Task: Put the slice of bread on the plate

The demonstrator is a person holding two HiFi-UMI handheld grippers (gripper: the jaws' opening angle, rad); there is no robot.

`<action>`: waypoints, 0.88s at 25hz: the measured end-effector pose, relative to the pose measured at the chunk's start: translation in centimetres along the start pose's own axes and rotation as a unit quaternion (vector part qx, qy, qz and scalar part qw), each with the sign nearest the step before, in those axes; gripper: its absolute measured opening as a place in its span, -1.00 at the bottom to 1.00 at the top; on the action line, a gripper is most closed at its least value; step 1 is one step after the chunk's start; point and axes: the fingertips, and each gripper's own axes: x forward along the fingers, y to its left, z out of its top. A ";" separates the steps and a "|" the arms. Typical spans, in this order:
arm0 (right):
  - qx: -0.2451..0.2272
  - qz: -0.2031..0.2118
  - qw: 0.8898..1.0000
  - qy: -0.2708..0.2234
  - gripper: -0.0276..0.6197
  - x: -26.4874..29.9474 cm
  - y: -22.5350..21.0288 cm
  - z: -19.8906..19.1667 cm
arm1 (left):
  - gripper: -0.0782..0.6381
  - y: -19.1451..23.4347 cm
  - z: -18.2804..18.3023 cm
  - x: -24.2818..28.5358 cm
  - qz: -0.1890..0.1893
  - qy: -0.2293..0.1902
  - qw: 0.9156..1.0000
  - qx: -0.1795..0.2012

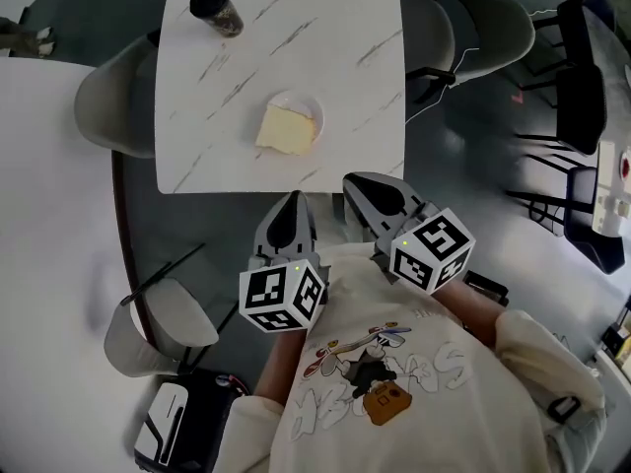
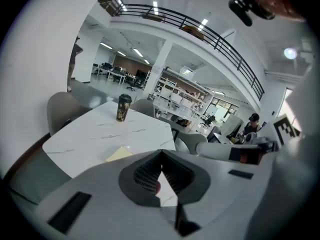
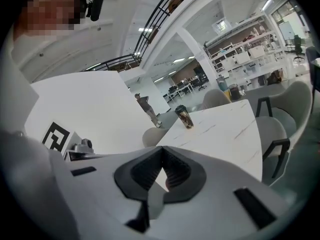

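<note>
Though bread hides most of plate | left gripper blocks bread edge

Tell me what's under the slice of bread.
A small white plate on the marble-patterned table. Only its rim shows past the slice of bread; the plate's middle is covered.
</note>
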 end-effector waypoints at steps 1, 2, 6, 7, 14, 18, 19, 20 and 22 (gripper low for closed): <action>0.001 0.002 1.000 -0.002 -0.90 -0.3 0.3 0.1 | -0.76 -0.4 0.0 -0.4 0.001 -0.002 1.000 0.011; 0.002 0.003 1.000 -0.003 -0.90 -0.5 0.6 0.2 | -0.76 -0.8 0.0 -0.6 0.001 -0.003 1.000 0.016; 0.002 0.005 1.000 -0.008 -0.90 -1.6 1.6 0.7 | -0.76 -2.3 -0.1 -1.5 -0.005 -0.009 1.000 0.014; 0.001 0.008 1.000 -0.009 -0.90 -1.8 1.9 0.8 | -0.76 -2.7 0.0 -1.8 -0.004 -0.011 1.000 0.015; -0.015 0.009 1.000 -0.021 -0.90 -2.6 2.2 1.9 | -0.76 -3.4 1.3 -2.6 0.019 -0.036 0.999 0.023; -0.027 0.015 0.999 -0.017 -0.90 -2.7 2.4 1.9 | -0.76 -3.8 1.7 -2.7 0.020 -0.044 0.998 0.029; -0.030 0.016 0.999 -0.018 -0.90 -2.7 2.4 2.0 | -0.76 -3.9 2.0 -2.6 0.020 -0.046 0.998 0.030; -0.033 0.016 0.999 -0.020 -0.90 -2.7 2.4 2.3 | -0.76 -3.9 2.3 -2.6 0.021 -0.048 0.998 0.032; -0.032 0.015 0.999 -0.024 -0.90 -2.5 2.3 2.7 | -0.76 -4.0 2.8 -2.4 0.021 -0.049 0.998 0.039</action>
